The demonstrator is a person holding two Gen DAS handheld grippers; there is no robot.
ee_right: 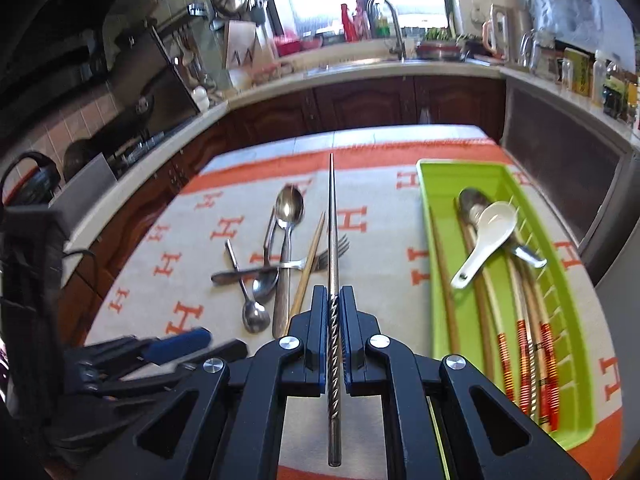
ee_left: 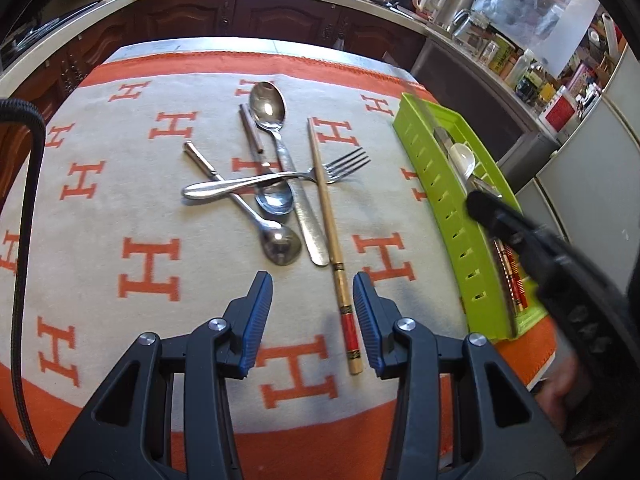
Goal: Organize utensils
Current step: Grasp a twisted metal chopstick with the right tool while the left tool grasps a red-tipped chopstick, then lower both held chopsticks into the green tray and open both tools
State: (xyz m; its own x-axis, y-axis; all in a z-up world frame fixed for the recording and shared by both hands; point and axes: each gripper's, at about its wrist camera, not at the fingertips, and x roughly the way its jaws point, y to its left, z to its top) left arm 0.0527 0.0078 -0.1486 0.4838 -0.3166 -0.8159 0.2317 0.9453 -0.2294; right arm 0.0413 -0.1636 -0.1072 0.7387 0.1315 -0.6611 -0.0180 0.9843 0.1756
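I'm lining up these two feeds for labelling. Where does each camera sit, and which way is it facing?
Left wrist: rides the left gripper, open above the cloth, looking over the wooden chopstick and the utensil pile toward the cabinets; the right gripper shows blurred over the green tray.
Right wrist: rides the right gripper, shut on a metal chopstick, facing the sink window; the left gripper shows lower left.
Shared: the fork, the tray, the white spoon.

right gripper [ee_left: 480, 204] blurred, tray [ee_left: 420, 136] contents half-hidden
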